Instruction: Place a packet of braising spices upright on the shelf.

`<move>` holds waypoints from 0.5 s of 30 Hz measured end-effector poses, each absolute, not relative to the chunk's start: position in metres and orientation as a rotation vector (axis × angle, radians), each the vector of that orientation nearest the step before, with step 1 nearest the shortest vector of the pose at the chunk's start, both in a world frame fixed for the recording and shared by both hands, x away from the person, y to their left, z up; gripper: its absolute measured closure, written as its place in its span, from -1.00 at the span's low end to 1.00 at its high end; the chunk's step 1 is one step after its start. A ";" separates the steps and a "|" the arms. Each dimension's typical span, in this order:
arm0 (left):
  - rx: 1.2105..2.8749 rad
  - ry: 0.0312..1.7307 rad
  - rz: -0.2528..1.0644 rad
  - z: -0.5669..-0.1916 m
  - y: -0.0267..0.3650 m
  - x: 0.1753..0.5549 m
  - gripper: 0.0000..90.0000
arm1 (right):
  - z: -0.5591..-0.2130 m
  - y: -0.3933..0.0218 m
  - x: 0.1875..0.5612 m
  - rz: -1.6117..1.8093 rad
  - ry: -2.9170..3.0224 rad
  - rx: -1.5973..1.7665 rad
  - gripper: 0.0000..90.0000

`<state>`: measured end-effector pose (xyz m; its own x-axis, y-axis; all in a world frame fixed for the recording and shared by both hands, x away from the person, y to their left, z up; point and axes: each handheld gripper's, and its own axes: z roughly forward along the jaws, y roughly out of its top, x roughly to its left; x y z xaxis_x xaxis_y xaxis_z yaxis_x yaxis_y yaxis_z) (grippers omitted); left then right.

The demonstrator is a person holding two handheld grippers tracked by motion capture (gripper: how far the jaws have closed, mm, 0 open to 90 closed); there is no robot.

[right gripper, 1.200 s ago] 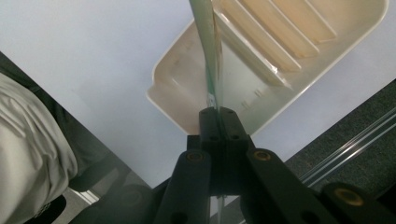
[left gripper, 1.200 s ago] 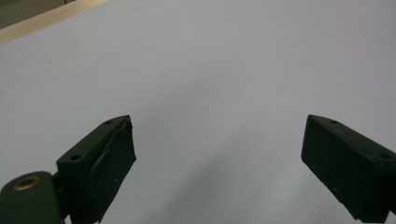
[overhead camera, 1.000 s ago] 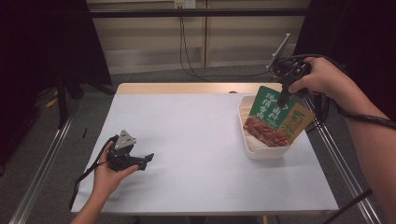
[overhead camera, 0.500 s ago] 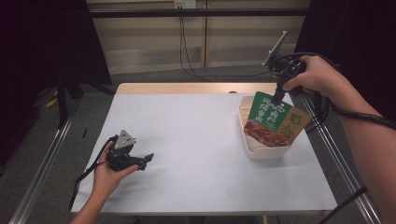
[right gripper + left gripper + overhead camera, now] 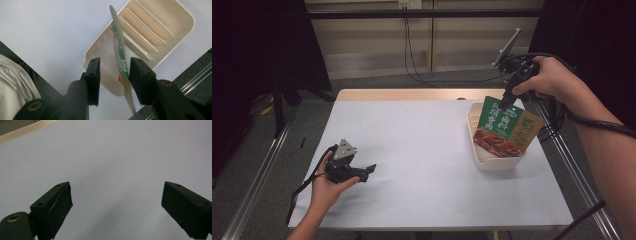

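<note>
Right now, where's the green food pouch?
In the high view, the green printed food pouch stands upright in the cream plastic slotted tray at the table's right, its top between the right tool jaws.

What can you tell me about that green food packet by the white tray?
The packet is a flat, glossy pouch, green with white lettering, a yellow-brown corner and a picture of reddish-brown food. It hangs tilted over the cream ribbed tray. In the right gripper view it is edge-on between the right gripper's parted jaws, against one pad only.
</note>
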<state>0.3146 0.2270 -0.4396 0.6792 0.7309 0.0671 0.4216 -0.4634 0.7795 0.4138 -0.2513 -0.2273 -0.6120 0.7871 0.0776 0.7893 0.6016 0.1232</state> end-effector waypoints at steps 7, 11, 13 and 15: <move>2.118 0.883 0.509 -0.440 0.226 0.315 -0.79 | -0.228 -0.254 0.414 -0.234 -2.803 -1.394 0.15; 2.122 0.883 0.512 -0.439 0.226 0.315 -0.79 | -0.226 -0.256 0.414 -0.236 -2.818 -1.394 -0.01; 2.118 0.882 0.511 -0.439 0.226 0.315 -0.79 | -0.225 -0.256 0.413 -0.232 -2.835 -1.389 -0.10; 2.122 0.883 0.512 -0.439 0.226 0.314 -0.79 | -0.223 -0.257 0.413 -0.228 -2.844 -1.396 -0.18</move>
<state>0.3143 0.2262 -0.4390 0.6791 0.7308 0.0688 0.4226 -0.4659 0.7774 0.4135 -0.2568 -0.2234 -0.6133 0.7892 0.0324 0.7843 0.6035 0.1436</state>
